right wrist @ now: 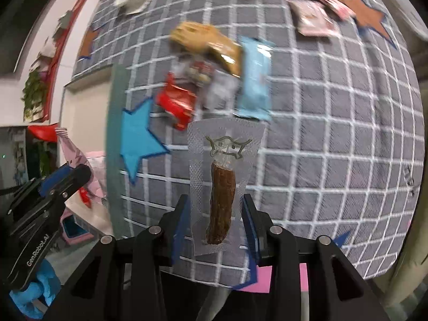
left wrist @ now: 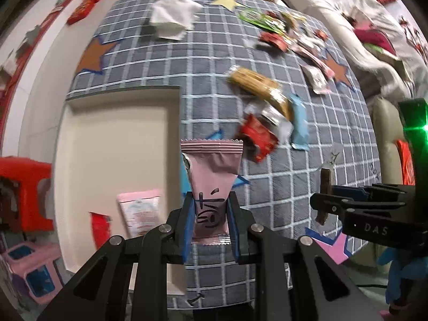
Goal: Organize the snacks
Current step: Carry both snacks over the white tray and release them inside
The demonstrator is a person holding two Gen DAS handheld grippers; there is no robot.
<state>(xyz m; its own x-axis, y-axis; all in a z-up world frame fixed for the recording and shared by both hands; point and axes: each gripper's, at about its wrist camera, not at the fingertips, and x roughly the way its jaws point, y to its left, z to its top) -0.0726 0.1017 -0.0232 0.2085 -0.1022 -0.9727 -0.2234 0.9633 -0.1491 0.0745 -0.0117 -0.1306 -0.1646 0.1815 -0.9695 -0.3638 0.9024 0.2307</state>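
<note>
Pink sachet (left wrist: 211, 187), upright in our left fingers (left wrist: 187, 227), sits just right of the tray (left wrist: 117, 144); right fingers (right wrist: 250, 227) pinch the sausage pack (right wrist: 222, 187).

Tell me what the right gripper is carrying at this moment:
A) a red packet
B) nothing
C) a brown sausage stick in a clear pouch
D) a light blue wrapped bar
C: in the right wrist view the right gripper is closed on the brown sausage stick in a clear pouch, while the light blue bar and the red packet lie on the checked cloth.
</note>
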